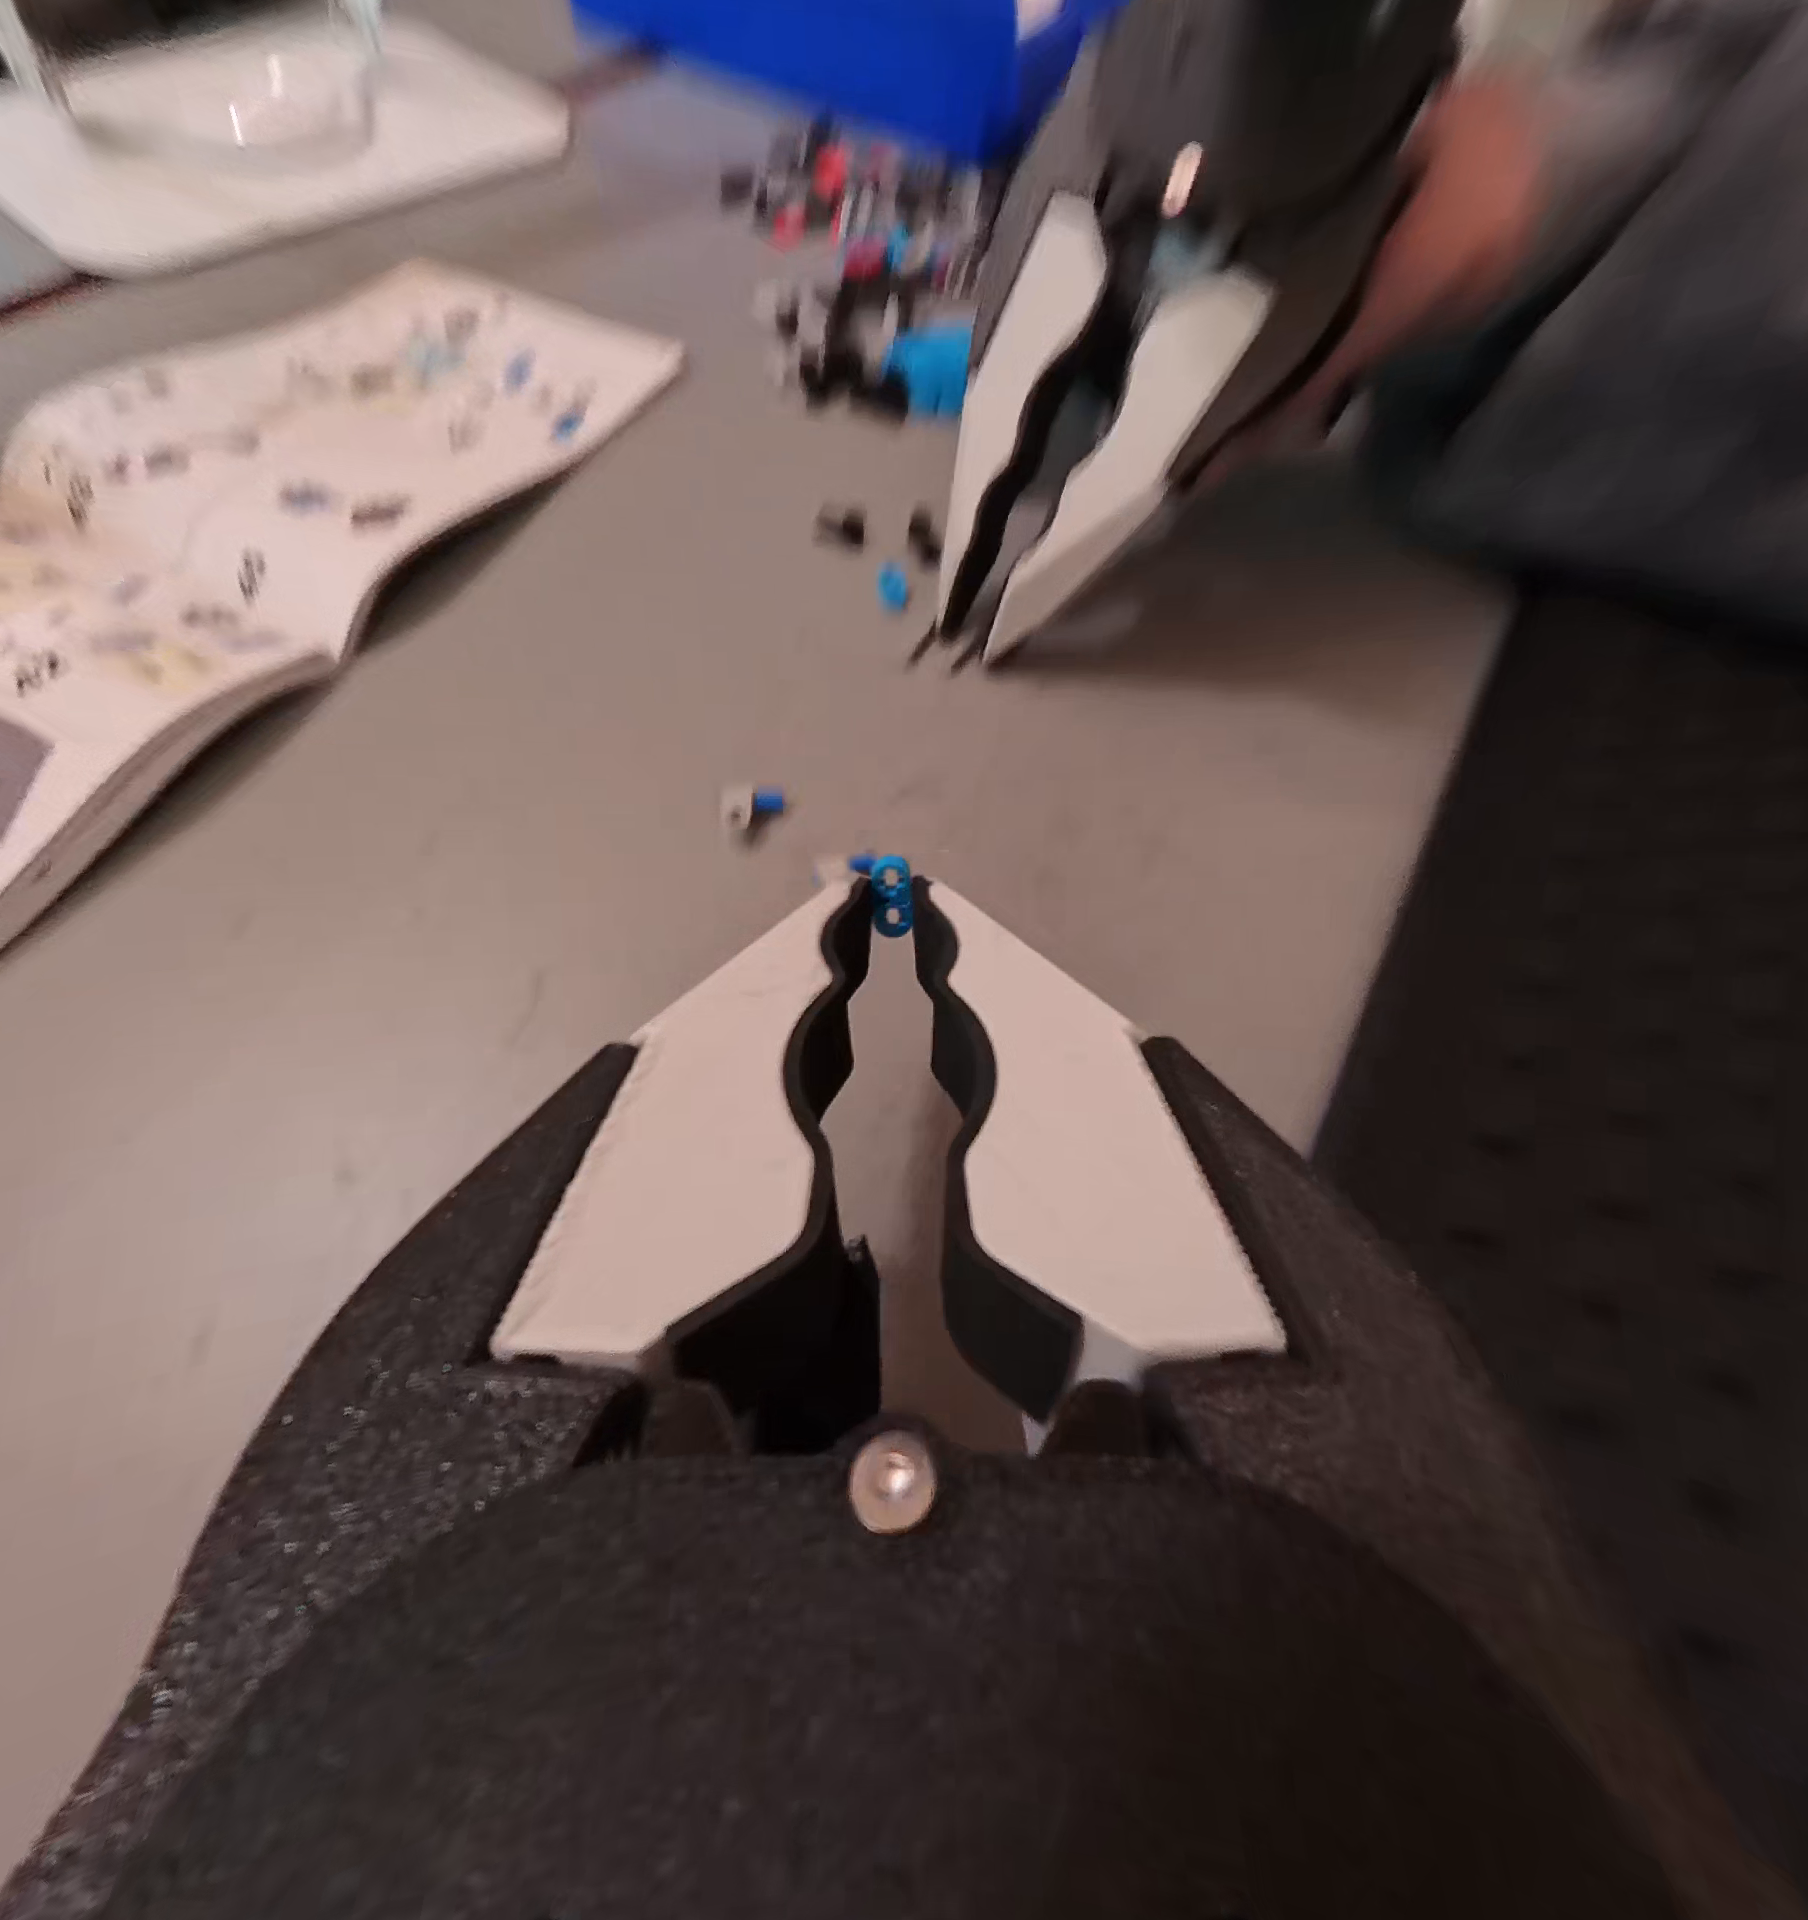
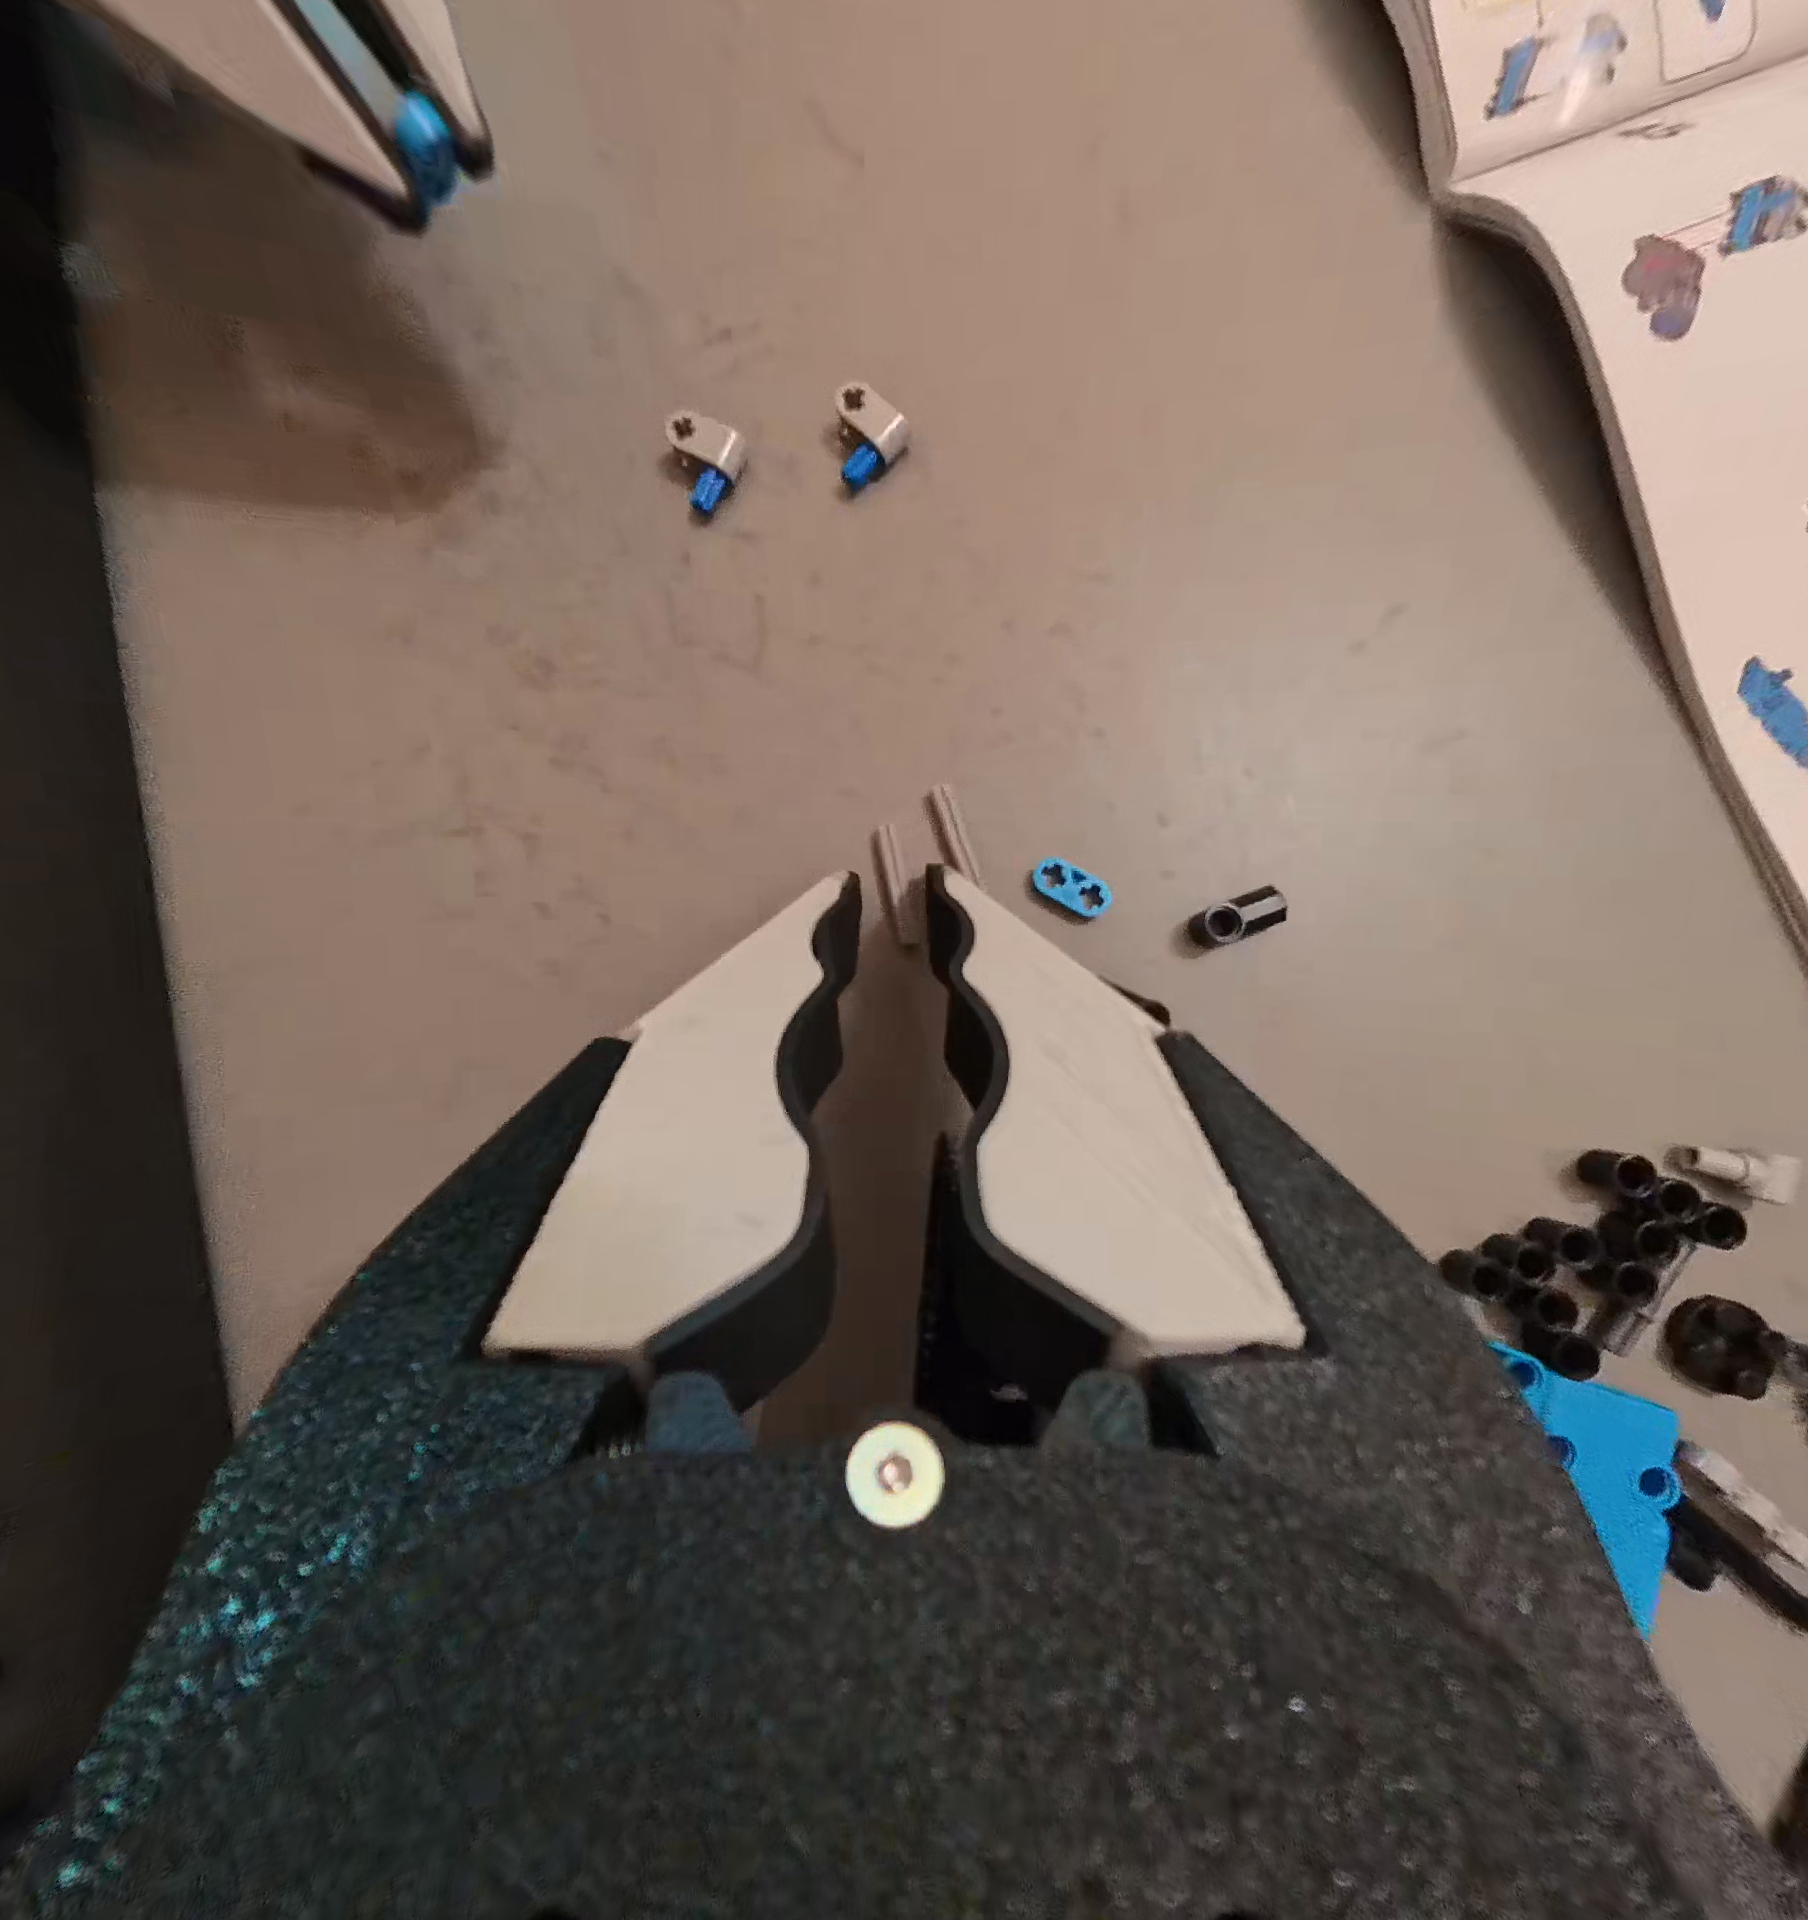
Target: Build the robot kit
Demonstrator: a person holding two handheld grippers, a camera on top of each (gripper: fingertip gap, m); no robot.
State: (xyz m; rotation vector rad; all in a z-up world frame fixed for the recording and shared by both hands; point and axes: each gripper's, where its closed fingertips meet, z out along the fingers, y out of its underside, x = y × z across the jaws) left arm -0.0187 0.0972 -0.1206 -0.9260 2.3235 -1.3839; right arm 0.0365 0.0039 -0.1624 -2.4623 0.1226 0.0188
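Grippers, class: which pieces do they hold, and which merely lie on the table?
Held:
blue two-hole link, in left gripper
grey ribbed piece, in right gripper

Lying about:
two grey connectors with blue pins
flat blue link
black sleeve
booklet

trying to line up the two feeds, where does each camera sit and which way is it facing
Left wrist view: on the left claw, looking forward and down along its fingers, shut on a small blue link; ahead, the grey table, open booklet, right claw.
Right wrist view: on the right claw, looking steeply down at the table; tips around a grey ridged piece.
Shared: table, booklet, the left claw and its blue link, the grey connector with a blue pin.
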